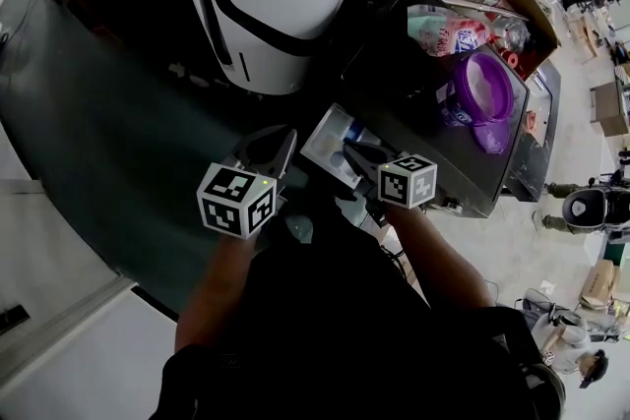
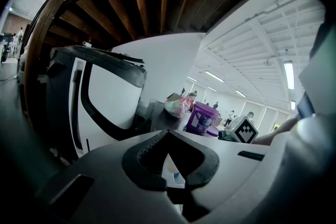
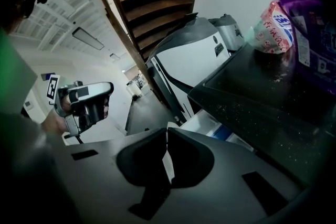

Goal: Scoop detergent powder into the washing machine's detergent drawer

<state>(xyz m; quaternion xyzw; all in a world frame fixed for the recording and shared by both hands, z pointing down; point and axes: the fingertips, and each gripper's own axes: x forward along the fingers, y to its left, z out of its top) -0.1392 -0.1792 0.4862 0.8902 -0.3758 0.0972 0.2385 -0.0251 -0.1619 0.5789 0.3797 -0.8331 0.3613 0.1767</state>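
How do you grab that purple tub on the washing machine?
Probably its near rim, from above. The purple tub stands upright on the washing machine with its top seemingly open, so one jaw could go inside the wall and one outside.

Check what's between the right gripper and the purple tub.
Only bare washer top, flecked with white specks; nothing stands there. Shows in head view and right gripper view.

1. The head view was dim across its lower left and brighter at the upper right, with strongly curved edges.
2. Ceiling lights [image 2: 289,75] glowed at the right of the left gripper view.
3. The left gripper [image 2: 168,136] looked blurred at the bottom.
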